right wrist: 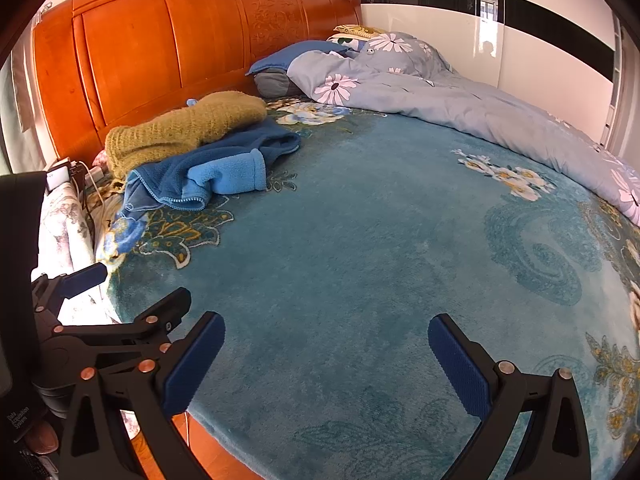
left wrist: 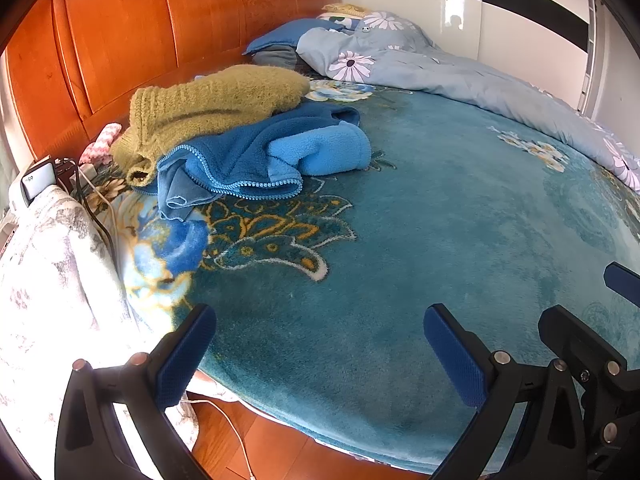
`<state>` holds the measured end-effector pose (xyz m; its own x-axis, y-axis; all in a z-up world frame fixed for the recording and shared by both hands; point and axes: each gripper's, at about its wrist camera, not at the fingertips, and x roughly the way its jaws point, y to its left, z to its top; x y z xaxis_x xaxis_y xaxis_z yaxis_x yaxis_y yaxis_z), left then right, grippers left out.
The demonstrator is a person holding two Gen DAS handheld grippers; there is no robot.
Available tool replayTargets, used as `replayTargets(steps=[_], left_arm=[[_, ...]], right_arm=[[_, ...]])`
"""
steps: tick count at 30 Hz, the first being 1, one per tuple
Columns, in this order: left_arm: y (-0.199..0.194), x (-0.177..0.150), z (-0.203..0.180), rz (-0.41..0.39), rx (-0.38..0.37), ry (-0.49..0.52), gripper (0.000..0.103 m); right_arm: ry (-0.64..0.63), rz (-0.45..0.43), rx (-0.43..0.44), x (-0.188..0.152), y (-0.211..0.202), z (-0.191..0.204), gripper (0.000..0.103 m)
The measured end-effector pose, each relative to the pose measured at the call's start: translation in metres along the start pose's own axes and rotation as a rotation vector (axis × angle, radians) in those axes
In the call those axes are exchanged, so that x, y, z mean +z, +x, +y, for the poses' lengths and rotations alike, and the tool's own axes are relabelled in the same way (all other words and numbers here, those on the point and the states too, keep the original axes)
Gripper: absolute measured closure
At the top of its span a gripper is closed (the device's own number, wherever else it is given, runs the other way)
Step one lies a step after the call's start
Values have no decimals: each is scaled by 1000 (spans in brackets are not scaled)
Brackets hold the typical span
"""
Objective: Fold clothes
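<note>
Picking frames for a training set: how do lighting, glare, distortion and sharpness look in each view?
Left wrist view: daylight, sharp; fisheye bows the teal blanket; glare on the glossy wardrobe; dark corners. Right wrist view: same barrel bend, headboard curved, reflection on the wardrobe, clothes pile crisp.
</note>
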<state>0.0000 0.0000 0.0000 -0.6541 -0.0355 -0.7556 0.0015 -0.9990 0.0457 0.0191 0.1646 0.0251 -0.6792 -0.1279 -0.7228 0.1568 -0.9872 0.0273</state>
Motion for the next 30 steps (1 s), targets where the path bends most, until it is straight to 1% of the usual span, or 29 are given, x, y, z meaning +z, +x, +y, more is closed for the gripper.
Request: replayTargets(steps=[10, 30], left_arm=[[-3, 0, -1, -11, 4, 2, 0], [-3, 0, -4, -9, 10, 15, 0]], right_arm=[[-2, -7, 3, 0, -1, -1, 0], [-2, -3, 1, 1, -2, -2, 0]])
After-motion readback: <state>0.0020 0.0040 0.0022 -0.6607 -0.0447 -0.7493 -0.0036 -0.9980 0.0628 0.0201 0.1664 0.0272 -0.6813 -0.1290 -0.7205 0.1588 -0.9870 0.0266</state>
